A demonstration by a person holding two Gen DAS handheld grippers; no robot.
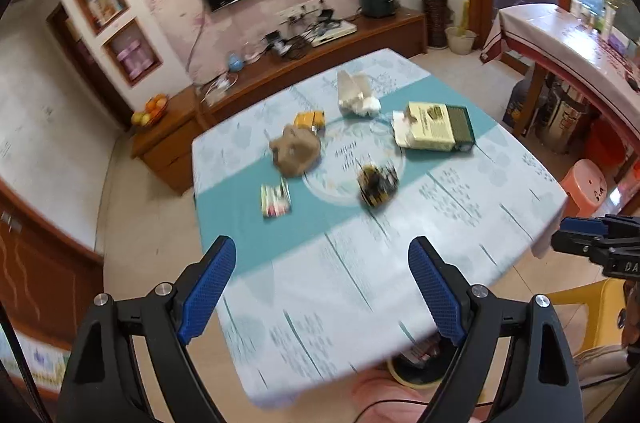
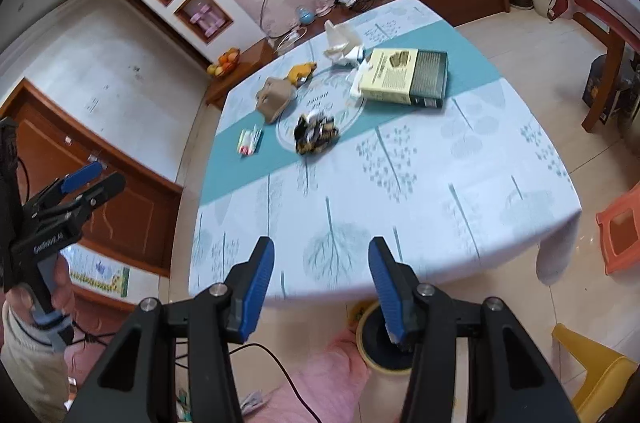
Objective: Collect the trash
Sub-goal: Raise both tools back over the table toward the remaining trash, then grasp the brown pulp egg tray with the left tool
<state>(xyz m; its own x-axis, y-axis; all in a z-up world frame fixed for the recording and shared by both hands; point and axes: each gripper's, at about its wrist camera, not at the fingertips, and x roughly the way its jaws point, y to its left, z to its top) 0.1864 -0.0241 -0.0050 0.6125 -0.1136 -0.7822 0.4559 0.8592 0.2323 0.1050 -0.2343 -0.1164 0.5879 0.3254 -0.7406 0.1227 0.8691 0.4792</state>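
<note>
Grippers left (image 1: 322,255) and right (image 2: 321,255) above table (image 1: 360,283), jaws apart, empty; trash: wrapper (image 1: 378,185), box (image 1: 436,129)

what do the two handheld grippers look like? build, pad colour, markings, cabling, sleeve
Both are black plastic with silver pivot screws and blue textured pads. The left hand-held gripper bears white lettering, too blurred to read; the right hand-held gripper looks identical. A black cable trails below. A beige sleeve covers the left wrist.

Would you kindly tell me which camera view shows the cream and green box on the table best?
The right wrist view: the box appears sharper, with its top and near side visible. The left wrist view shows the same box more blurred.
</note>
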